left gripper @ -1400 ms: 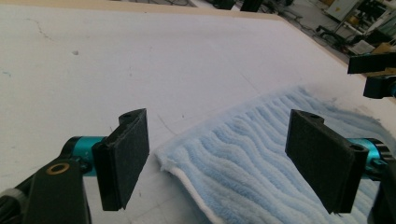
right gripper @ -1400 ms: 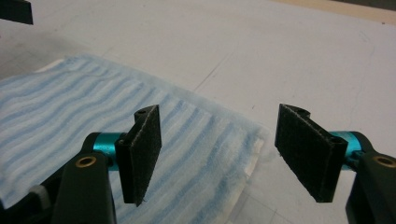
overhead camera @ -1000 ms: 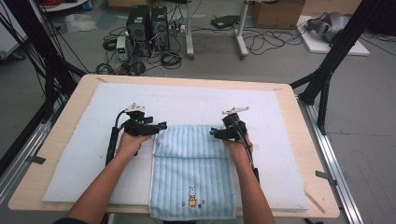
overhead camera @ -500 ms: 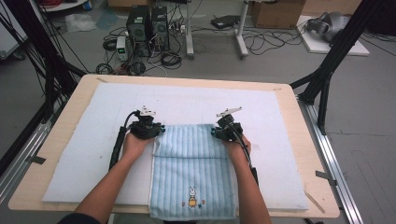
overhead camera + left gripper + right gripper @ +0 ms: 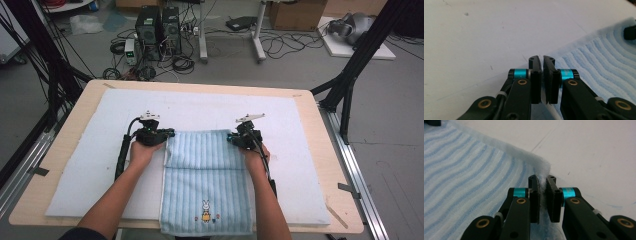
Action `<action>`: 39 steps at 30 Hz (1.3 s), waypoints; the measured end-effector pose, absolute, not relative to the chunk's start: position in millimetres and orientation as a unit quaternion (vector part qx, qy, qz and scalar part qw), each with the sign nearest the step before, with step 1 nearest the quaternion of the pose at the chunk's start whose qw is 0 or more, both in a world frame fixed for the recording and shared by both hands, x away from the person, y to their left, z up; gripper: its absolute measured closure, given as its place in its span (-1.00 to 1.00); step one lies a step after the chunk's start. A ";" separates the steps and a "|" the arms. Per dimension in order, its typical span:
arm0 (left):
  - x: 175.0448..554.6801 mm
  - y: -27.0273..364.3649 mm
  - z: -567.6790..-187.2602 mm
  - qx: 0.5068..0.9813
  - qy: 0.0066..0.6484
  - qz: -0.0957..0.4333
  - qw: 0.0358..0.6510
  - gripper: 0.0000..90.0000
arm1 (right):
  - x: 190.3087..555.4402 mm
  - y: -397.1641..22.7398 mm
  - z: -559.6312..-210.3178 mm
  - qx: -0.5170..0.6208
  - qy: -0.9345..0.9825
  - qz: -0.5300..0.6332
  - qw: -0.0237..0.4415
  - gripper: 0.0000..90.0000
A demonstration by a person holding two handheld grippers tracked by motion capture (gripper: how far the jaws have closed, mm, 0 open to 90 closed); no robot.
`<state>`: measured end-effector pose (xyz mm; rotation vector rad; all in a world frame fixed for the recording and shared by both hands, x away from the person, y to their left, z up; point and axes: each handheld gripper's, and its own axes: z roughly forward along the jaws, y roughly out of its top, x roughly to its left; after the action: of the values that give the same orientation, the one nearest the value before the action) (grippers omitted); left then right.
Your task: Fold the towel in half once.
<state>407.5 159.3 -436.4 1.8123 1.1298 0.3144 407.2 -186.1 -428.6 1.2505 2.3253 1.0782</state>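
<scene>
White mat (image 5: 100, 165) on wooden table (image 5: 325, 150) | both tongs pinch blue towel (image 5: 205, 170) corners

one wooden table (image 5: 325, 165), with one white mat (image 5: 300, 150) over it. one blue striped towel (image 5: 205, 180) at the mat's 6 o'clock, bearing one rabbit print (image 5: 205, 210). two grippers: left gripper (image 5: 167, 134) at the towel's 10 o'clock, right gripper (image 5: 231, 138) at its 2 o'clock. two computer towers (image 5: 159, 27) on the floor at 12 o'clock.
</scene>
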 end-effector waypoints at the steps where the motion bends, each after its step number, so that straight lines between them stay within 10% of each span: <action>1: 405.9 160.4 -433.4 0.735 0.461 0.125 0.481 0.88 | 405.5 -186.8 -425.7 0.432 0.805 0.380 0.146 0.84; 15: 352.9 173.7 -405.4 0.732 0.407 0.064 0.542 0.88 | 345.2 -206.2 -388.5 0.374 0.796 0.451 0.150 0.84; 39: 286.7 171.9 -444.8 0.768 0.384 0.012 0.513 0.87 | 278.7 -222.4 -436.4 0.342 0.835 0.419 0.099 0.84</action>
<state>286.7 171.9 -444.8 1.8461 0.9235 0.0297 278.7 -222.4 -436.4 1.0099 2.4704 1.2389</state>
